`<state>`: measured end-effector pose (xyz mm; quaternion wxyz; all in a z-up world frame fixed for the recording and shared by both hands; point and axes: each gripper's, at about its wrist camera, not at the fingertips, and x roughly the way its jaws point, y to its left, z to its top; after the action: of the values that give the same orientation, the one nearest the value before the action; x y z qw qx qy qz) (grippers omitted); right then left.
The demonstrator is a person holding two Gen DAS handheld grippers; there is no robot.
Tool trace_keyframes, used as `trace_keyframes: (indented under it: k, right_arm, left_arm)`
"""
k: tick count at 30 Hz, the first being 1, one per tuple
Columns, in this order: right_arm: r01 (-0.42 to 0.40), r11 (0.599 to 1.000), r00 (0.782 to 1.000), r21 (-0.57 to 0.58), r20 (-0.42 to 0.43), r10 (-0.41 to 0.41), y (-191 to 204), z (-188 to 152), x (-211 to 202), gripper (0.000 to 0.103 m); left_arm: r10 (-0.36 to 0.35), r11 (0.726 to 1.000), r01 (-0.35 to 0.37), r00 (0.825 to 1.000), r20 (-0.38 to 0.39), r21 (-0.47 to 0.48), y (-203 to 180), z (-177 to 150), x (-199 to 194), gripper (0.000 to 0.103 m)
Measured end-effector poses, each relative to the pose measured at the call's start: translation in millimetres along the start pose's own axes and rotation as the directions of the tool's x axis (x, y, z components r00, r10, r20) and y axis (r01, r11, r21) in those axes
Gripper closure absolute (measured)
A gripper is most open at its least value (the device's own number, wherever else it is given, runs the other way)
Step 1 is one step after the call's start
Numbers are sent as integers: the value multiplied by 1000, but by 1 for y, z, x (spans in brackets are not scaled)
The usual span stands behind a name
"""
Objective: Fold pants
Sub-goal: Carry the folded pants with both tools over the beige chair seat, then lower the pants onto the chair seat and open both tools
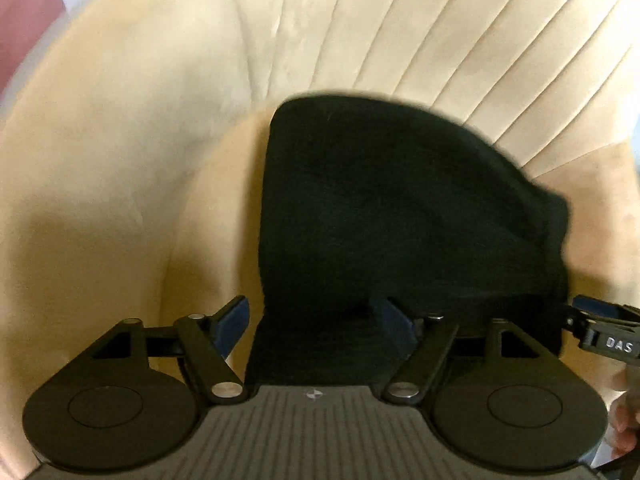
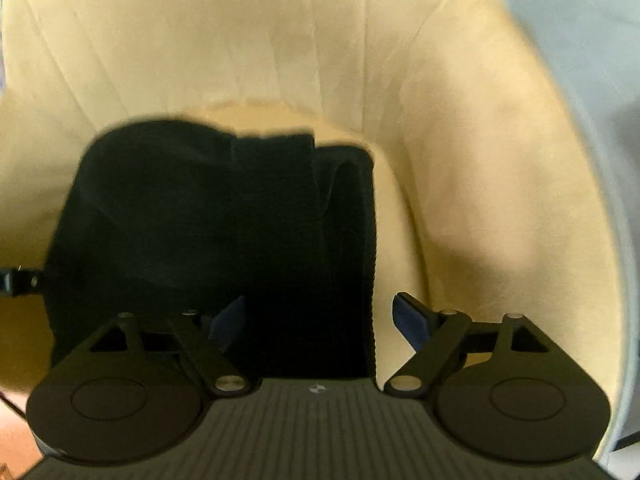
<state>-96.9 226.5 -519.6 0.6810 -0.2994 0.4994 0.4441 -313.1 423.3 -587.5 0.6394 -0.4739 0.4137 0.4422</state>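
Your pants (image 1: 392,216) lie folded on the chair (image 1: 120,160) seat. Both your left tool (image 1: 316,320) and right tool (image 2: 320,316) gape wide over the pants' near edge.

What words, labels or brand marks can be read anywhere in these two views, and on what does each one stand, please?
"DAS": white letters on the black body of the right tool, at the right edge of the left wrist view; the letters may run on out of view.
A small round white emblem on each camera mount: too small to read.
Nothing is legible on the black pants or the beige chair.
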Motion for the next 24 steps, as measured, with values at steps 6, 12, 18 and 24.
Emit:
trace_keyframes:
  k: [6, 12, 18, 24]
  right_arm:
    - [-3, 999, 996, 44, 87, -1, 11, -1, -61, 15]
    - [-42, 998, 983, 54, 181, 31, 25, -11, -143, 11]
    - [-71, 997, 955, 5, 288, 67, 25, -33, -229, 4]
    - [-70, 997, 939, -29, 337, 76, 28, -81, -297, 1]
  left_arm:
    - [-6, 996, -3, 995, 96, 91, -29, -3, -60, 17]
    - [-33, 989, -1, 973, 227, 147, -56, -22, -145, 10]
    - [-44, 987, -14, 933, 357, 157, -90, -72, -235, 2]
    - [-1, 982, -82, 900, 436, 170, -126, -137, -290, 0]
